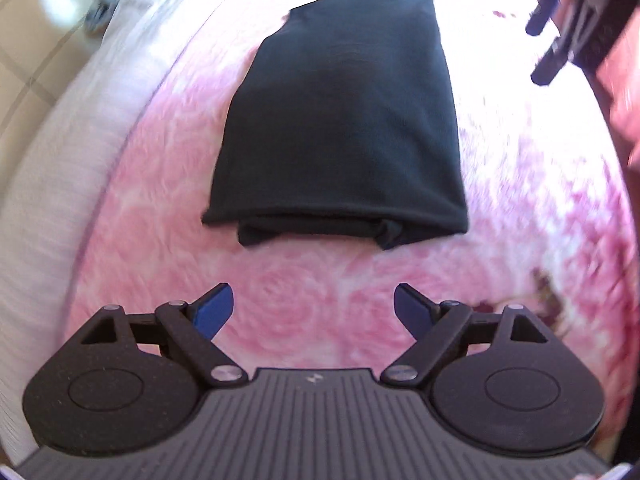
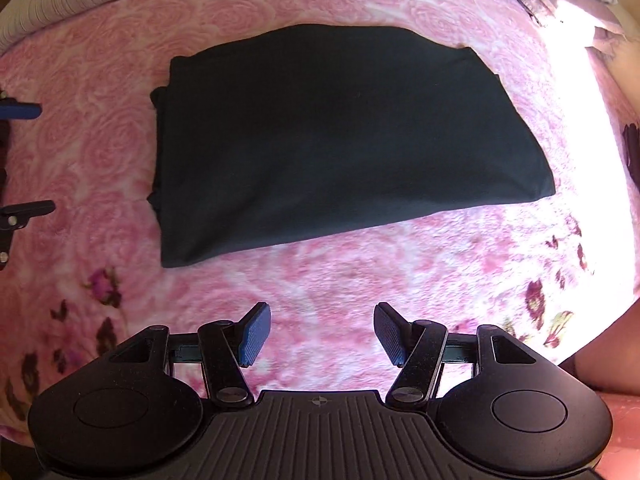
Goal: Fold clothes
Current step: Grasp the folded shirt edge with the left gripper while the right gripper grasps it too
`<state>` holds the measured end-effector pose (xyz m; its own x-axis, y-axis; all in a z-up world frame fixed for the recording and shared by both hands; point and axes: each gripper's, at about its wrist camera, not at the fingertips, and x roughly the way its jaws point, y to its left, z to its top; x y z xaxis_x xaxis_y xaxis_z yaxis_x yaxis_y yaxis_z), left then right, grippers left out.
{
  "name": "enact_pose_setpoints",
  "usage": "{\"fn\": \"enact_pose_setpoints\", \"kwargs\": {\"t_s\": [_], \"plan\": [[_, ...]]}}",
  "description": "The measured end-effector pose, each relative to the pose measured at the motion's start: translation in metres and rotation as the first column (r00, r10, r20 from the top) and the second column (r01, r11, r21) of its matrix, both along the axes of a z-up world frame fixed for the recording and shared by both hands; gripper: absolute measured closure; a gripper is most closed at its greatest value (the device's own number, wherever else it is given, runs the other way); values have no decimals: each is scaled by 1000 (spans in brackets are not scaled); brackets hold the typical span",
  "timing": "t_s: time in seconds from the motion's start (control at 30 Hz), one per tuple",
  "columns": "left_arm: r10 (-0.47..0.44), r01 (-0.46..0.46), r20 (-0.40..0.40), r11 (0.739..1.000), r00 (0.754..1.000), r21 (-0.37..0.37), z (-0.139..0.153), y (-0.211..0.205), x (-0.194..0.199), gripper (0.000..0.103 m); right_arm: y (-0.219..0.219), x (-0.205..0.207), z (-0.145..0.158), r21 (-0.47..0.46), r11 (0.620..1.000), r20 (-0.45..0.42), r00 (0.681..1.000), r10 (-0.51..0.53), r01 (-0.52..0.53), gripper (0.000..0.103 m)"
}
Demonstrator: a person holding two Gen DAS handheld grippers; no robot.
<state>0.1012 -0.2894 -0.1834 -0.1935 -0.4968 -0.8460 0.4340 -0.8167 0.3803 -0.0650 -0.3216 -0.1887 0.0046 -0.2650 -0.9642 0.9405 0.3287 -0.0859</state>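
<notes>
Folding looks nearly finished: black garment (image 1: 340,120) lies as a neat rectangle on the pink floral blanket (image 1: 304,304). Left gripper (image 1: 313,312) and right gripper (image 2: 322,334) gape empty; lift clear without snagging edges.

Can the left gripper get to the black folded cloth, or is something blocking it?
Probably yes. The left gripper is open and empty, and only bare pink blanket lies between it and the black folded cloth. The right gripper is off to one side, not in the way.
</notes>
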Motion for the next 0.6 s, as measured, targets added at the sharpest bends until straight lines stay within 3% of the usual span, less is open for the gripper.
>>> {"fn": "enact_pose_setpoints", "kwargs": {"t_s": [0.17, 0.27, 0.43, 0.5, 0.6], "plan": [[-125, 130, 62, 988, 990, -83, -11, -4, -3, 18, 8, 1, 3, -44, 998, 24, 999, 44, -43, 42], [-252, 271, 138, 952, 958, -144, -23, -4, -3, 18, 23, 17, 3, -121, 978, 19, 984, 175, -171, 42], [-458, 508, 247, 835, 854, -211, -67, -14, 0, 18, 51, 62, -31, -180, 897, -85, 914, 396, -405, 42], [-528, 596, 296, 770, 796, -229, -91, -21, 2, 18, 58, 79, -50, -186, 871, -117, 890, 440, -455, 42], [-588, 669, 327, 691, 740, -274, -116, -38, 6, 18, 60, 101, -76, -184, 861, -140, 879, 455, -475, 42]]}}
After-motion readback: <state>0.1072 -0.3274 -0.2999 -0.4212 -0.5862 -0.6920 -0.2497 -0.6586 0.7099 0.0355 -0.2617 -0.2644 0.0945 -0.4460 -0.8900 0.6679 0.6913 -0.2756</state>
